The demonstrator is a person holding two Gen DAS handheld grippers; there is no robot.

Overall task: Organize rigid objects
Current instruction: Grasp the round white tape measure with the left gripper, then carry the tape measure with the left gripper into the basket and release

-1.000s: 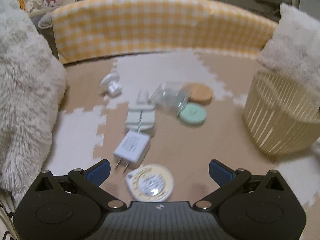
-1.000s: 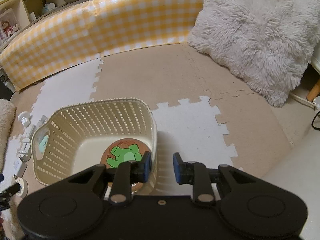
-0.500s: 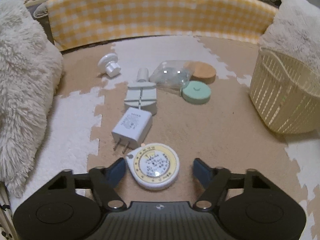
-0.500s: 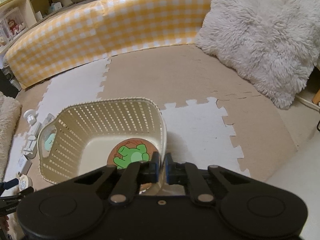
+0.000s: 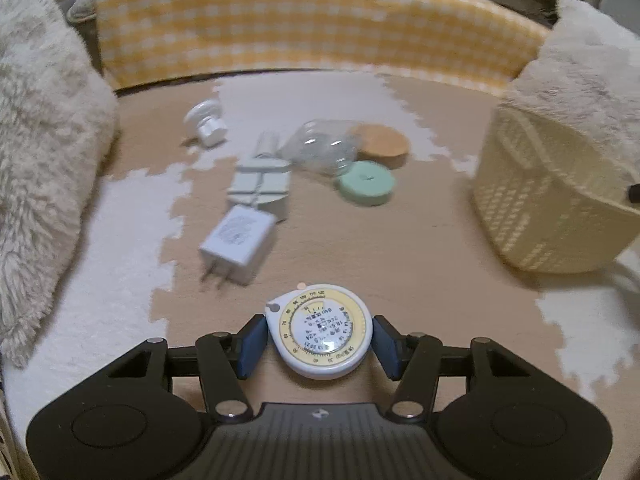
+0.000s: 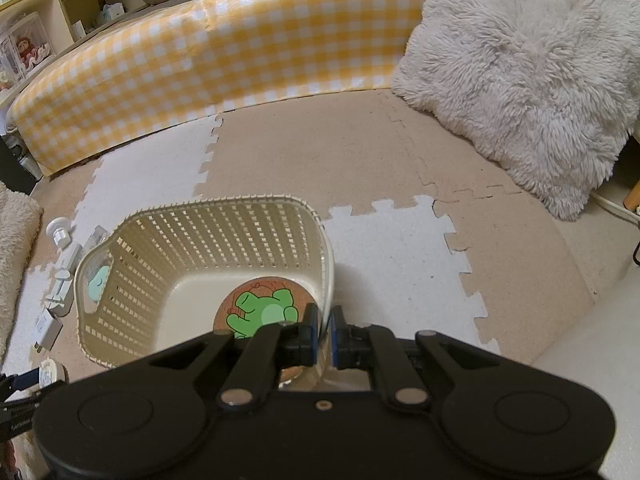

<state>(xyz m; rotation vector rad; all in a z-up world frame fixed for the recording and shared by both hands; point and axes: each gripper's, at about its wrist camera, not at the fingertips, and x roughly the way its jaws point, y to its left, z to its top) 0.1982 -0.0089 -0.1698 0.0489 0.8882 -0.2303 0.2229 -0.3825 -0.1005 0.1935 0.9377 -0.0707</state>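
The left hand-held gripper [image 5: 318, 346] has just been closing around the round tape measure [image 5: 323, 335] on the floor mat [image 5: 400, 248]; its pads seem to touch it. The right hand-held gripper [image 6: 325, 334] pinches the cream basket [image 6: 208, 216] rim.

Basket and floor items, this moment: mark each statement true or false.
1. The left gripper has the round tape measure between its fingers. True.
2. The basket is empty. False: a frog coaster lies inside.
3. The right gripper is closed on the basket's rim. True.
4. The white charger is in the basket. False: it lies on the mat.
5. The glass jar stands upright. False: it lies on its side.
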